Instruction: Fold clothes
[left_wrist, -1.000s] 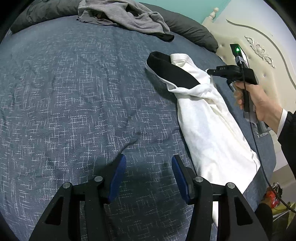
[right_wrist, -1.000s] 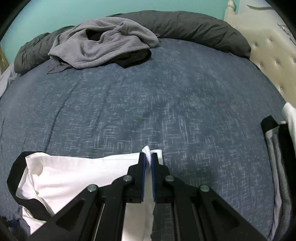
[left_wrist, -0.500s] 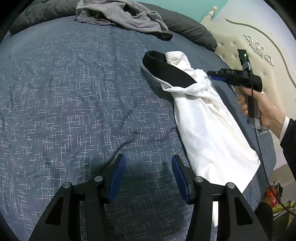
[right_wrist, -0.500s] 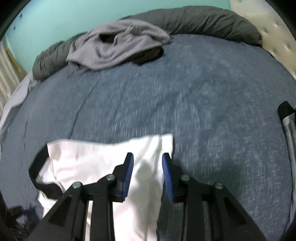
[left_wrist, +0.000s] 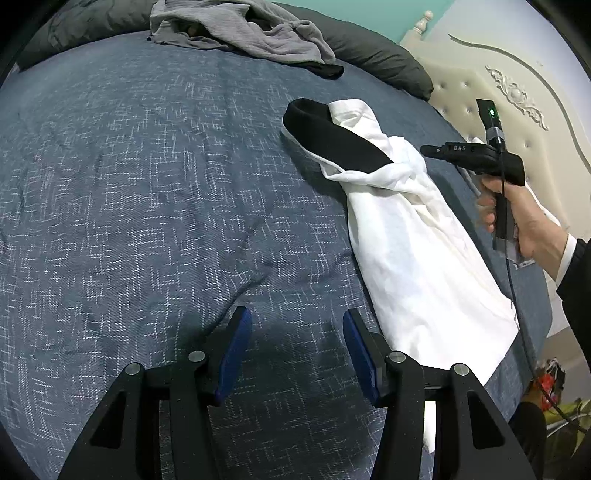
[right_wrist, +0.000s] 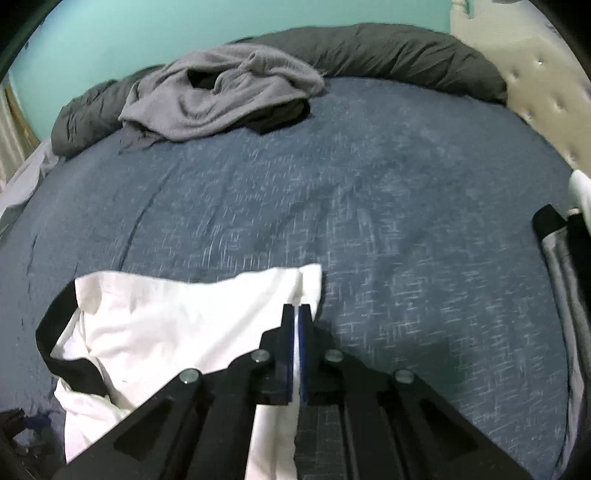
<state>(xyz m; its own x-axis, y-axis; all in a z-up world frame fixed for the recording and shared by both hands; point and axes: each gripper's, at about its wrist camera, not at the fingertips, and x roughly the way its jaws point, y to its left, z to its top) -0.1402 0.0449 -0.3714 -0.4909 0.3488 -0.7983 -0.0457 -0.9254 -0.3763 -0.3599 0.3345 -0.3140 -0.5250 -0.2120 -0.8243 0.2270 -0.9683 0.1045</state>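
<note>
Left gripper (left_wrist: 297, 345): jaws apart, empty, over navy crosshatch-weave bedspread (left_wrist: 147, 192). White garment (left_wrist: 417, 251), black-collared, soft cotton: long narrow fold lying at bed's right side; cross-fold apparently outstanding. Right gripper (right_wrist: 295, 325): just snapped closed, nothing clearly pinched. Crumpled grey garment (right_wrist: 221, 92): unfolded, far edge.
</note>
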